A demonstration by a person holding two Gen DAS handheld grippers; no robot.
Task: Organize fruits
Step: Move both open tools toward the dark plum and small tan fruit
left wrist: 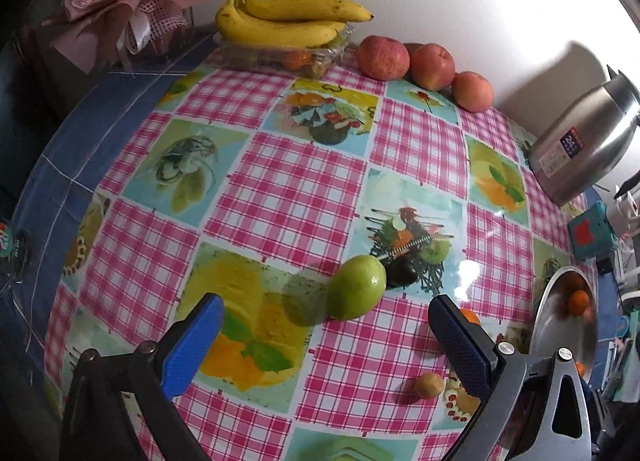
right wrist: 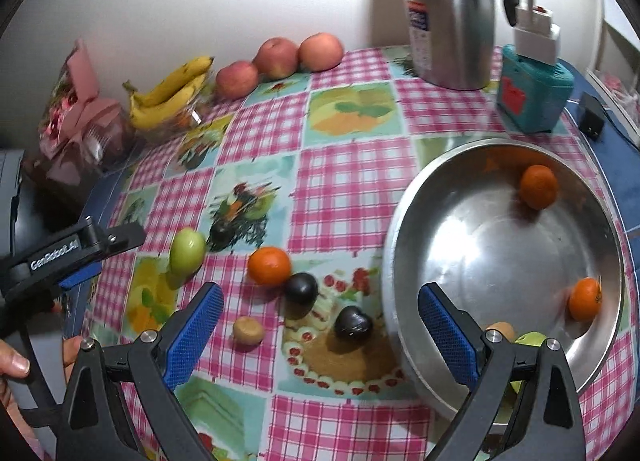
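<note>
A green fruit lies on the checked tablecloth, just ahead of my open left gripper, between the lines of its fingers. My right gripper is open and empty above an orange, two dark plums and a small brown fruit. The steel bowl to the right holds two oranges and a green fruit partly hidden by my right finger.
Bananas on a clear box and three apples line the back wall. A steel kettle and a teal box stand behind the bowl. A wrapped bouquet sits at the back left. A hand shows at the left.
</note>
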